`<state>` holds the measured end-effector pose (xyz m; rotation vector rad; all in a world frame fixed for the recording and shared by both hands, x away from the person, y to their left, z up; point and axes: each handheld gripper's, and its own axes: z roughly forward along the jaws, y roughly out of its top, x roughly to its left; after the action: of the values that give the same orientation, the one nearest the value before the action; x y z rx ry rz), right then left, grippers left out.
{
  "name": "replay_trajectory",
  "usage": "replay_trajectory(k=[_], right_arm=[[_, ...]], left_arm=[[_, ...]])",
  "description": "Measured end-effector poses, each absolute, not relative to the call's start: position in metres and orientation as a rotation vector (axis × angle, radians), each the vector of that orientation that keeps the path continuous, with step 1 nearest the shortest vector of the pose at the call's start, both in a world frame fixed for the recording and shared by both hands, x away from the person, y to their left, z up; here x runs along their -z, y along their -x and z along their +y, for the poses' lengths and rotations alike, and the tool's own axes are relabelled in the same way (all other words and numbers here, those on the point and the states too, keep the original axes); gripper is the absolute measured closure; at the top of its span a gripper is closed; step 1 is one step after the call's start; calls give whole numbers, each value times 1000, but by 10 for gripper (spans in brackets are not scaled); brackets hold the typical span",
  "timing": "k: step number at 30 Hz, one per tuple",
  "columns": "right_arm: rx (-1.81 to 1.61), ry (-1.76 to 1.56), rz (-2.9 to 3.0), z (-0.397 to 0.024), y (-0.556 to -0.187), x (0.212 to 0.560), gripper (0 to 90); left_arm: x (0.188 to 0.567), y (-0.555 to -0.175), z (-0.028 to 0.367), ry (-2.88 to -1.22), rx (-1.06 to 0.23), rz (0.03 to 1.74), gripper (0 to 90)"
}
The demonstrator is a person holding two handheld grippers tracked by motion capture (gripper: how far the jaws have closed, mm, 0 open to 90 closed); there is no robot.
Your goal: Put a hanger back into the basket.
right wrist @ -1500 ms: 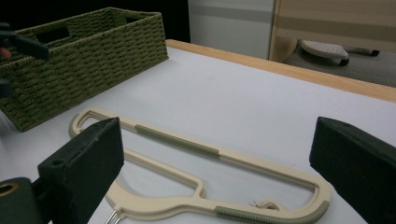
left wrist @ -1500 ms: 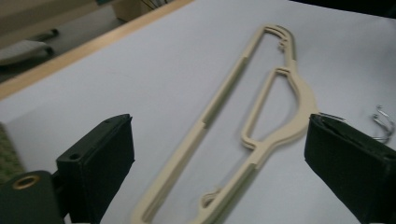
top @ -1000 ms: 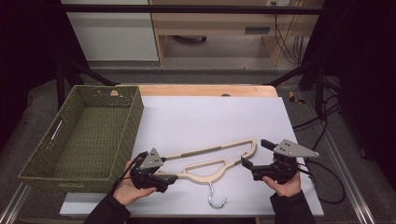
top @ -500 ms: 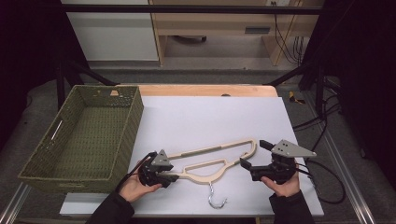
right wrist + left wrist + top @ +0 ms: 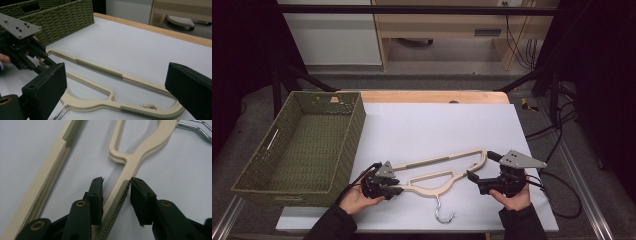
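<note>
Cream hanger [image 5: 439, 172] arm between closing left gripper [image 5: 116, 195] pads, contact unclear; right gripper [image 5: 477, 167] wide.

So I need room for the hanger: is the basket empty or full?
Empty. The high view shows the basket's bare woven floor, nothing lying in it.

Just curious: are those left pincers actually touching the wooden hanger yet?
Touching: in the left gripper view the left gripper has one pad against the hanger arm; a sliver separates the other.

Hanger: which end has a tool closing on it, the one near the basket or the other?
The basket-side end: the left tool has been closing around its green ribbed strip. The right tool stands wide open at the other end.
</note>
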<state>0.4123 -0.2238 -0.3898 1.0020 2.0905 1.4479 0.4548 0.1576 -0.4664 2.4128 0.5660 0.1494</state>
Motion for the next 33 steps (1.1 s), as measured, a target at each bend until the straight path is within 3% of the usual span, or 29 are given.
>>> replay_trajectory(k=[21, 28, 33], right_arm=[[-1432, -990, 2158, -213, -416, 399, 67], [-1428, -997, 2211, -199, -420, 409, 117], [-1389, -1001, 2275, -180, -424, 422, 212]], left_arm=[[455, -448, 155, -2433, -161, 459, 794], [446, -442, 153, -2407, -193, 494, 796], [444, -435, 145, -2410, -213, 517, 796]])
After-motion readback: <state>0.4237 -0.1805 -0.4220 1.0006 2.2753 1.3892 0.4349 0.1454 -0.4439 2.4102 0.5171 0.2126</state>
